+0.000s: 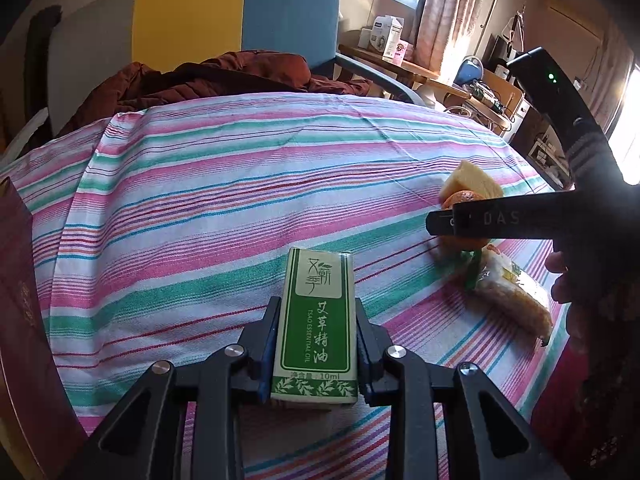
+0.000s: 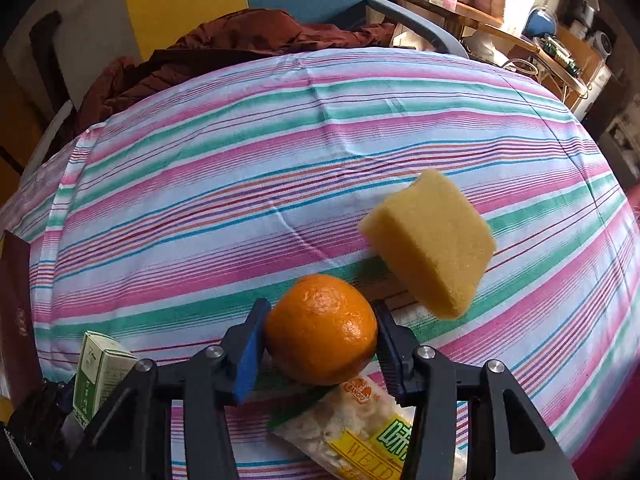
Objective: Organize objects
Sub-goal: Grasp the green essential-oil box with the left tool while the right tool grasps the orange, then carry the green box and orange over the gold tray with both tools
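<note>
At nine o'clock in my left view a dark red box (image 1: pixel 18 280) stands at the edge of the striped tablecloth (image 1: pixel 240 184), out of the way of my work. My left gripper (image 1: pixel 316 344) is clamped on the green essential oil box (image 1: pixel 314 320); the pads press its two long sides, so the label faces up and the carton points toward twelve o'clock, off the cloth as far as I can judge. I hold it low so I can set it down flat wherever I sort it.

Over at three o'clock sits the food cluster. My right gripper (image 2: pixel 320 340) is closed on the orange (image 2: pixel 322 328), the blue pad (image 2: pixel 250 352) against its left flank and the other finger against its right, gripping across the widest part so it cannot roll free. Under it at six o'clock lies the snack packet (image 2: pixel 360 428); whether the orange touches it I cannot tell. The yellow sponge (image 2: pixel 432 244) sits at two o'clock, just beside the orange, untouched. I judge both pieces are mid-carry, with the sponge and packet left to sort.
</note>
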### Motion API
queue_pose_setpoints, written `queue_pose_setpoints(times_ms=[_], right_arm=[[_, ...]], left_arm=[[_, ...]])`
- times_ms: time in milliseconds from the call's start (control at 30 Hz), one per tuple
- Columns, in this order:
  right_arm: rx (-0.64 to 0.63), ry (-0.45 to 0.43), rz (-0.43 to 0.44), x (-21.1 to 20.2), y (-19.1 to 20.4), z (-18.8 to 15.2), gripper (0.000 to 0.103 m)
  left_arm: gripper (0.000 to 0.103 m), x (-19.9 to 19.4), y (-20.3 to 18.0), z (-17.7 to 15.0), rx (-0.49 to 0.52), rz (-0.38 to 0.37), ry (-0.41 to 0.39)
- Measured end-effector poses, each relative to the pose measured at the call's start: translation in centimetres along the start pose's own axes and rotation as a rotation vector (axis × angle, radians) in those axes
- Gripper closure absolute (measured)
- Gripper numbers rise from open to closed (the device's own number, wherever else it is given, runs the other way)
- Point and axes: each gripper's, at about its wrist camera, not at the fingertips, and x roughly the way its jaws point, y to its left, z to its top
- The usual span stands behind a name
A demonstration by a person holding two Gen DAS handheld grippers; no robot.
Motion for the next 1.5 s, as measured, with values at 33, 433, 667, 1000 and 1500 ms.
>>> queue_pose_setpoints(times_ms=[33,433,667,1000,1500], right_arm=[[-0.011,-0.007,-0.003,-0.2,0.1,-0.1,0.053],[-0.118,-0.143,0.126,-4.2,2.9,-0.6,0.053],[-0.249,-0.179,0.223,-6.4,7.1,-2.8,0.053],[-0.379,-0.223,0.407,-10.8,16.3,-7.1,0.053],[-0.489,-0.188,0.499,-12.6,24.6,-11.3,0.053]], left_arm=[[0.072,-0.2,0.0,0.0,-0.003,0.002,0.002],[0.072,-9.7,1.9,-0.2,-0.052,0.063,-0.106],[0.072,-16.5,6.5,-1.1,-0.115,0.203,-0.203],[0.072,-20.8,12.7,-5.3,-0.218,0.350,-0.229],[0.072,-22.5,17.7,-10.8,-0.371,0.377,-0.186]])
